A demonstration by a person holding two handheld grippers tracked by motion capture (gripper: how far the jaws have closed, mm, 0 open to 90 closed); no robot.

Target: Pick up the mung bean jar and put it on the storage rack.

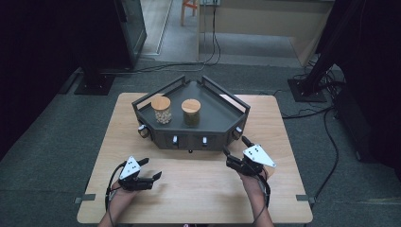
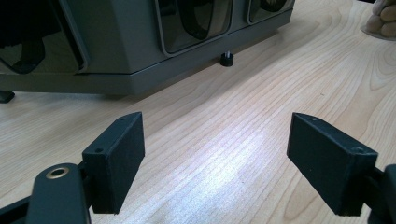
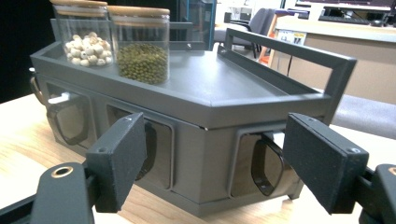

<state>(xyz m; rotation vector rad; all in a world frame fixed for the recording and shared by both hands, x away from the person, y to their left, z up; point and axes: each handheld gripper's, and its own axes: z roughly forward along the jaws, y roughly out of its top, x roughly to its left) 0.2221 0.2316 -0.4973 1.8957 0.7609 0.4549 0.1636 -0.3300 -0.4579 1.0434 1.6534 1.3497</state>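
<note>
A dark grey angular cabinet [image 1: 208, 113] with a railed top stands at the back middle of the wooden table [image 1: 198, 189]. Two glass jars with wooden lids stand on it: one with white beads [image 1: 161, 109] [image 3: 87, 39], one with green beans [image 1: 191, 112] [image 3: 141, 46]. Several small drawers with handles line its front [image 3: 156, 151]. My left gripper [image 1: 152, 168] [image 2: 217, 163] rests open over bare table at the front left. My right gripper [image 1: 235, 147] [image 3: 215, 163] hovers open just in front of the cabinet's right front corner, holding nothing.
The cabinet's rubber foot [image 2: 227, 59] sits on the table ahead of the left gripper. A person's hand [image 2: 383, 21] shows at the far right of that view. Cables [image 1: 326, 127] and stand bases [image 1: 94, 85] lie on the carpet around the table.
</note>
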